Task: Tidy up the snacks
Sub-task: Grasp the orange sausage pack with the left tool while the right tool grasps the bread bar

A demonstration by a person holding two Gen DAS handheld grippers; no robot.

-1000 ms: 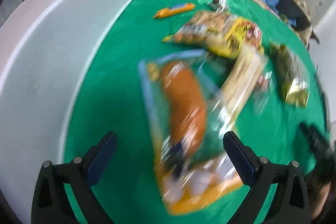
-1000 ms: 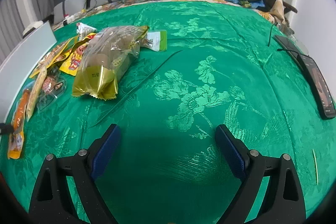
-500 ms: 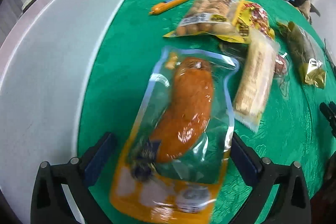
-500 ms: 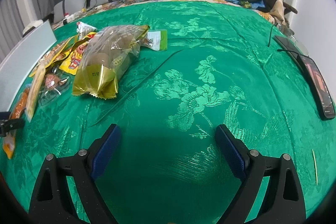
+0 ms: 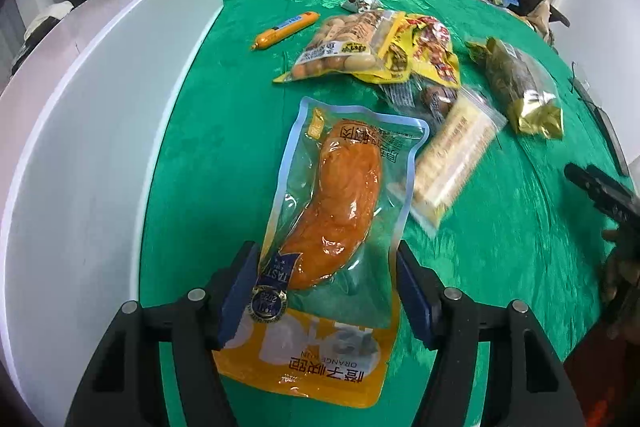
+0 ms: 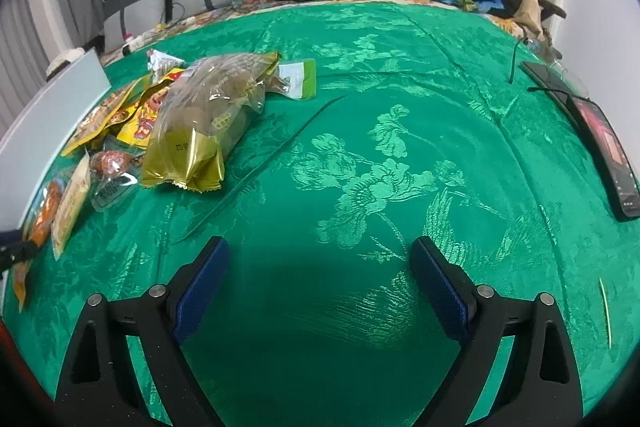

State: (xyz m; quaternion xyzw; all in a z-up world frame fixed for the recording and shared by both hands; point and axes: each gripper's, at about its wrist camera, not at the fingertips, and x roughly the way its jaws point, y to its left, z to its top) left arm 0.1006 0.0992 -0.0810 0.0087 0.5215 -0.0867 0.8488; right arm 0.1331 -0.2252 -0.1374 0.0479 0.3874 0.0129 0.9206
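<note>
Left fingers: we are closing the left gripper [image 5: 324, 291] around the orange pouch [image 5: 336, 227]; the near end of the pouch is lying between the two blue pads, which are standing at its edges, and we cannot tell whether they are pressing on it yet.

Right fingers: we are holding the right gripper [image 6: 318, 275] spread wide over bare green cloth [image 6: 380, 163], with nothing between its jaws.

Where the pouch is: it is lying flat on the cloth, just beside the white box [image 5: 92, 131] on one side and touching the pale biscuit pack [image 5: 452, 163] on the other.

Long axis: the pouch is running away from us, roughly in line with the fingers, so we are taking it across its narrow width at the near, printed end.

Nearer hand: the left one is right on it; the right one is hovering well apart, off past the gold-ended bag [image 6: 204, 123].

Other snacks: the peanut bag [image 5: 344, 47], the yellow bag [image 5: 424, 51] and the small sausage stick [image 5: 286, 31] are waiting farther along the cloth.

Hard to make out: we are not seeing inside the white box, whose top is cut off. The packets under the yellow bag are mostly covered. In the right wrist view, the pouch is showing only as a sliver at the left edge.
</note>
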